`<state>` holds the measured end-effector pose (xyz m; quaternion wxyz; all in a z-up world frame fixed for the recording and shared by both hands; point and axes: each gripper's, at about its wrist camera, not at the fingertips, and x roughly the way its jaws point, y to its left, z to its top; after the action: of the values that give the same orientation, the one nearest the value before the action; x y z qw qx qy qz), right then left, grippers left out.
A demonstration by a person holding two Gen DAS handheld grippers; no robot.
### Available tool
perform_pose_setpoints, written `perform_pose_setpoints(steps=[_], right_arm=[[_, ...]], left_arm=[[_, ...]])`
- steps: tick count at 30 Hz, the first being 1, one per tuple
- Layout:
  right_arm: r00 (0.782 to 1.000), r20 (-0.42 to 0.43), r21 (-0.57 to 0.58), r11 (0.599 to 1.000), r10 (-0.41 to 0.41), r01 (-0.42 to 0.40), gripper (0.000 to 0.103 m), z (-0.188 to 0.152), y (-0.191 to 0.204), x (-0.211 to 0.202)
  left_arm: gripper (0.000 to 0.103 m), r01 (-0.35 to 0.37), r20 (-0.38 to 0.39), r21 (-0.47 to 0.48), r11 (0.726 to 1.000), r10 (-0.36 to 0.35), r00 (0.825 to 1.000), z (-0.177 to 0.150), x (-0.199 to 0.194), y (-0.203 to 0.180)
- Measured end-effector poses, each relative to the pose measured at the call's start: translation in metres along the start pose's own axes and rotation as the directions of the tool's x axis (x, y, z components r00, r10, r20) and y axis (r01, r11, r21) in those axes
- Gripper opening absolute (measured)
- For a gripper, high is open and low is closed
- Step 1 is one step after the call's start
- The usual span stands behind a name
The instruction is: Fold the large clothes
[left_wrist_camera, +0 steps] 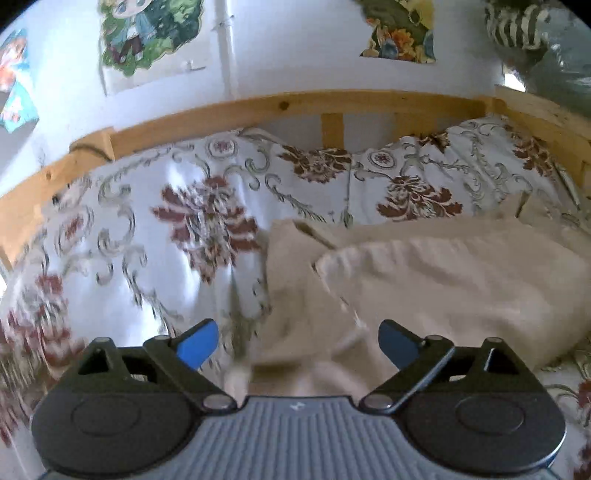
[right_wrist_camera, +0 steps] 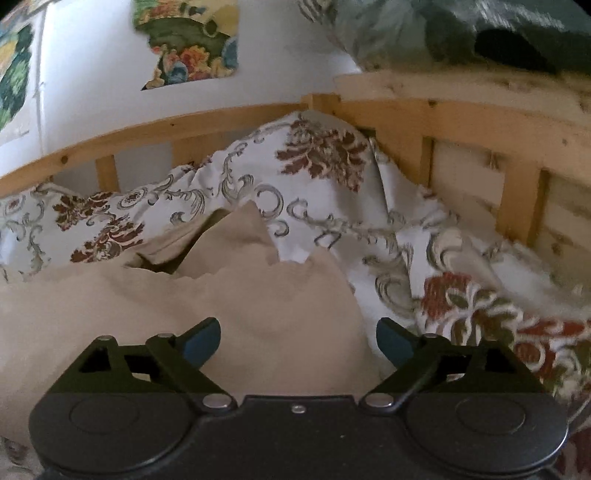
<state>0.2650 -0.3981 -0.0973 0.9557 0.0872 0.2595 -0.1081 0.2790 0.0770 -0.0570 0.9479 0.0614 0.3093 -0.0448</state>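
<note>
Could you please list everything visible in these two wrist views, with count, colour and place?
beige garment: one, cream-beige, crumpled on the bed in front of both grippers.
floral bedcover: one, white with maroon and grey pattern, under and behind the garment.
bed frame: one, light wood, along the wall and the right side.
posters: at least three, multicoloured, on the white wall.
striped cloth: one, dark and white, top right, blurred.
left hand-held gripper: one, black with blue pads, open, empty.
right hand-held gripper: one, same colours, open, empty.

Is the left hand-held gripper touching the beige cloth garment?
Cannot tell. In the left wrist view, the open left hand-held gripper frames the beige cloth garment, but blur hides any gap or contact.
</note>
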Motion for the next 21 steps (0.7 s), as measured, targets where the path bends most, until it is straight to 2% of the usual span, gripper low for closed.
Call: perform_pose_setpoints(steps=[4, 8, 10, 12, 14, 16, 18, 20, 21], right_arm=[[0.999, -0.015, 0.057, 0.997, 0.051, -0.05, 0.097, 0.001, -0.005, -0.013], [0.995, -0.041, 0.072, 0.993, 0.091, -0.088, 0.1, 0.003, -0.002, -0.028], [0.989, -0.09, 0.193, 0.976, 0.118, -0.099, 0.1, 0.003, -0.007, -0.036], [0.974, -0.129, 0.339, 0.932, 0.186, -0.133, 0.1, -0.002, -0.016, -0.039], [0.962, -0.159, 0.409, 0.902, 0.221, -0.139, 0.1, -0.011, -0.02, -0.038], [0.959, -0.211, 0.391, 0.915, 0.189, -0.095, 0.098, -0.018, -0.019, -0.03], [0.96, -0.232, 0.368, 0.928, 0.154, -0.06, 0.094, -0.022, -0.018, -0.022], [0.968, -0.212, 0.364, 0.93, 0.132, -0.047, 0.094, -0.026, -0.019, -0.016], [0.973, -0.196, 0.362, 0.931, 0.119, -0.041, 0.093, -0.026, -0.019, -0.014]], left_arm=[[0.096, 0.017, -0.077, -0.06, 0.998, -0.022, 0.997, -0.011, 0.013, 0.008], [0.096, -0.015, -0.088, -0.08, 0.997, 0.008, 0.996, -0.013, 0.022, 0.018], [0.093, -0.026, -0.097, -0.114, 0.993, 0.014, 0.995, -0.009, 0.027, 0.026], [0.089, -0.037, -0.11, -0.144, 0.989, 0.021, 0.994, -0.003, 0.038, 0.033], [0.083, -0.098, -0.138, -0.157, 0.983, 0.076, 0.987, 0.002, 0.051, 0.04], [0.081, -0.18, -0.186, -0.189, 0.965, 0.145, 0.972, 0.005, 0.065, 0.05], [0.079, -0.236, -0.231, -0.256, 0.937, 0.178, 0.957, 0.004, 0.076, 0.065], [0.078, -0.253, -0.253, -0.315, 0.915, 0.176, 0.951, 0.002, 0.078, 0.077], [0.079, -0.241, -0.244, -0.335, 0.911, 0.164, 0.956, 0.0, 0.075, 0.08]])
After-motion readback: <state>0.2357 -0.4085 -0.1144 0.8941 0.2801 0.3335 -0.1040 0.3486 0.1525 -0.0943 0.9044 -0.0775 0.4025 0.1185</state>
